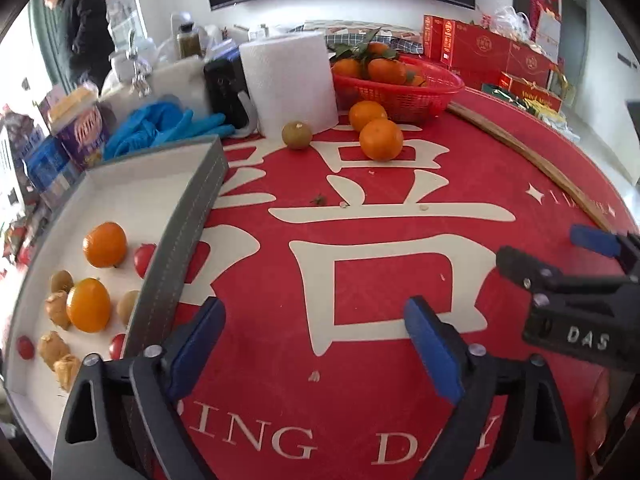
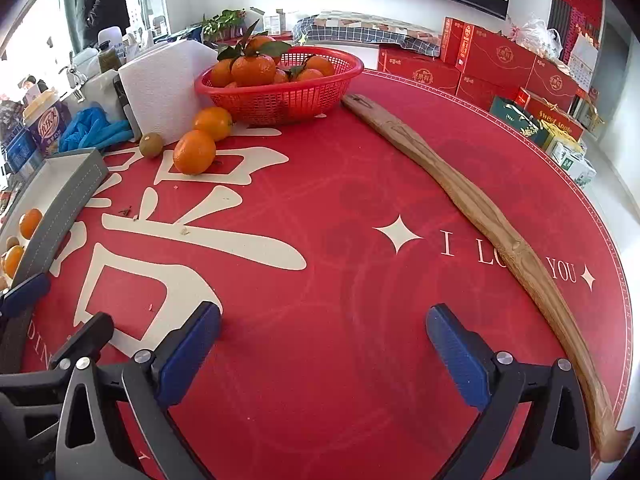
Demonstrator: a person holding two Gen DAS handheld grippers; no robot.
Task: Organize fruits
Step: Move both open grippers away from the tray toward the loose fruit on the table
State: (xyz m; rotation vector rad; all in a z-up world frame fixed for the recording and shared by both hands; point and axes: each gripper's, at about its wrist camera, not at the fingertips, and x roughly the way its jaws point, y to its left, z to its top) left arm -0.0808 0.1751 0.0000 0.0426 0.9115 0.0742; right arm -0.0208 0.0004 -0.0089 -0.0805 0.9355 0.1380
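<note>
Two oranges (image 1: 380,138) touching, loose on the red cloth beside a brownish-green kiwi (image 1: 297,134). More leafy oranges heaped in a red basket (image 1: 400,96) behind. Inside the grey tray (image 1: 176,248): two oranges, cherry tomatoes, kiwis, ginger pieces.

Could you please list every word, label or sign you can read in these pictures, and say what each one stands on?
"I LO… YOU": red tablecloth, partly covered by the wooden stick.
"…ING DA…": tablecloth's near edge, cut off.
Large white Chinese character: tablecloth centre.
"DAS": right gripper body.
"Sweet Apple": red gift box.
Other boxes and packets: too small or blurred.
</note>
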